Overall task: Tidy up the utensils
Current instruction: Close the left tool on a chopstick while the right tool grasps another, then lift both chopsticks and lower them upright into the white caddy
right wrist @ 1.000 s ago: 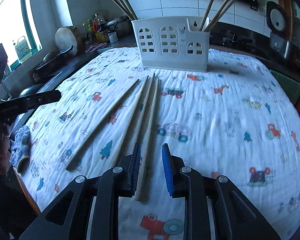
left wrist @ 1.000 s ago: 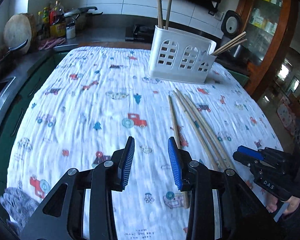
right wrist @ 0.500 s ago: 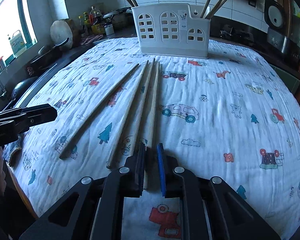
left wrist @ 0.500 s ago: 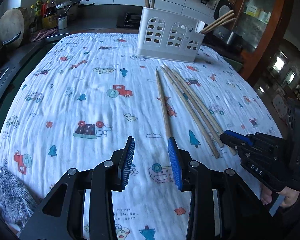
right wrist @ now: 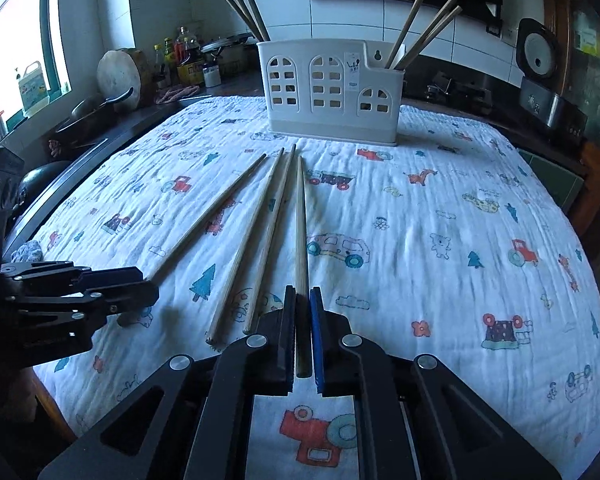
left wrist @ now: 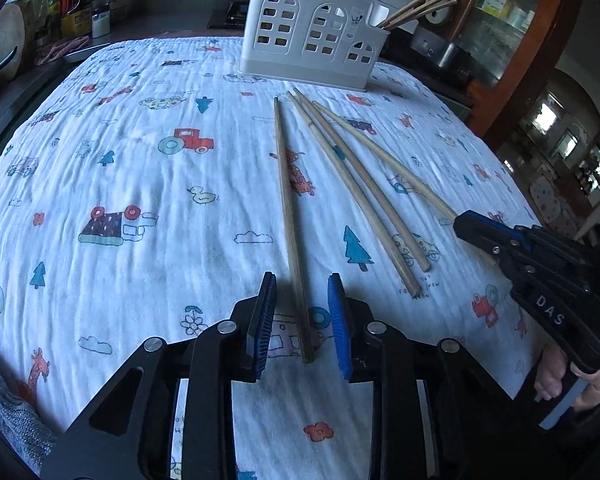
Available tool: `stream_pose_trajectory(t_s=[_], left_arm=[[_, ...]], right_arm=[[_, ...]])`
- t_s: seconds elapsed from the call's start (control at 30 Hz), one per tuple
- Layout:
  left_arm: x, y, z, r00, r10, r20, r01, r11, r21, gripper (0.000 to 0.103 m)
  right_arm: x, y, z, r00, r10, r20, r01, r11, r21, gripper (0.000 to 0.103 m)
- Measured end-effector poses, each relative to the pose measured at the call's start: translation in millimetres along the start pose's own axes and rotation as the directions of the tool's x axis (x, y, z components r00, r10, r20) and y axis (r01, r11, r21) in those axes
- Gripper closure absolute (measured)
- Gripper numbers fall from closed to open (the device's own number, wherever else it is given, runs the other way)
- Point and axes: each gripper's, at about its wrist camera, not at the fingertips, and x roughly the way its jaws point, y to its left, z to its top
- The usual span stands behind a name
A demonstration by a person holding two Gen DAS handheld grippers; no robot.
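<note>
Your right tongs (right wrist: 302,300) are clenched on the near end of one chopstick (right wrist: 300,216); both pads press against its sides, and the stick runs from the tongs straight toward the white utensil holder (right wrist: 332,96). This held chopstick is the one lying farthest right of the four when seen from the right wrist.

Your left tongs (left wrist: 300,312) are closing around the near end of the leftmost chopstick (left wrist: 286,184). The stick lies between the blue pads (left wrist: 266,316), but a gap shows on either side, so the pads do not yet press on it.

The two middle chopsticks (left wrist: 352,184) lie flat on the printed cloth (left wrist: 140,168) that covers the bench, side by side, their far tips close to the base of the utensil holder and their near ends spreading away from it. All four sticks fan out from the holder toward you.

The utensil holder stands upright at the far end of the cloth. Several chopsticks (right wrist: 424,28) already lean out of its right-hand compartment, and others (right wrist: 246,8) rise from its left end.

In the left wrist view, your right hand (left wrist: 580,380) grips the handle of the right tongs, well away from the holder.
</note>
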Motion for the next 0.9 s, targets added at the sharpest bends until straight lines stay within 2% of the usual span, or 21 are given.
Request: stream_pose_trajectory(t_s=[0.13, 0.23, 0.27, 0.43, 0.57, 0.73, 0.9], left_arm=[[1, -1, 2, 1.0, 0.02, 0.009, -0.02, 1.0, -0.004, 0.083], [2, -5, 2, 0.997, 0.071, 0.015, -0.071, 0.997, 0.019, 0.095], [2, -4, 2, 0.998, 0.065, 0.014, -0.065, 0.998, 0.011, 0.097], [-14, 1, 10, 0.998, 0.052, 0.042, -0.052, 0.999, 0.001, 0.097], [-34, 1, 22, 0.995, 0.042, 0.093, -0.045, 0.999, 0.02, 0.097], [-59, -3, 44, 0.982, 0.062, 0.181, -0.074, 0.995, 0.063, 0.097], [-77, -10, 73, 0.968, 0.045, 0.248, -0.073, 0.992, 0.107, 0.098]], right_arm=[[-11, -2, 6, 1.0, -0.003, 0.031, 0.003, 1.0, 0.004, 0.096], [-16, -3, 9, 0.999, -0.008, 0.048, 0.008, 1.0, 0.005, 0.096], [-17, -4, 10, 0.999, -0.002, 0.05, 0.001, 1.0, 0.007, 0.096], [-24, -5, 18, 0.997, -0.005, 0.074, 0.004, 1.0, 0.003, 0.096], [-30, -7, 27, 0.995, 0.003, 0.1, -0.004, 1.0, 0.005, 0.096], [-42, -9, 45, 0.989, -0.004, 0.147, 0.005, 1.0, -0.009, 0.096], [-54, -13, 70, 0.981, 0.004, 0.193, 0.001, 1.0, -0.03, 0.096]])
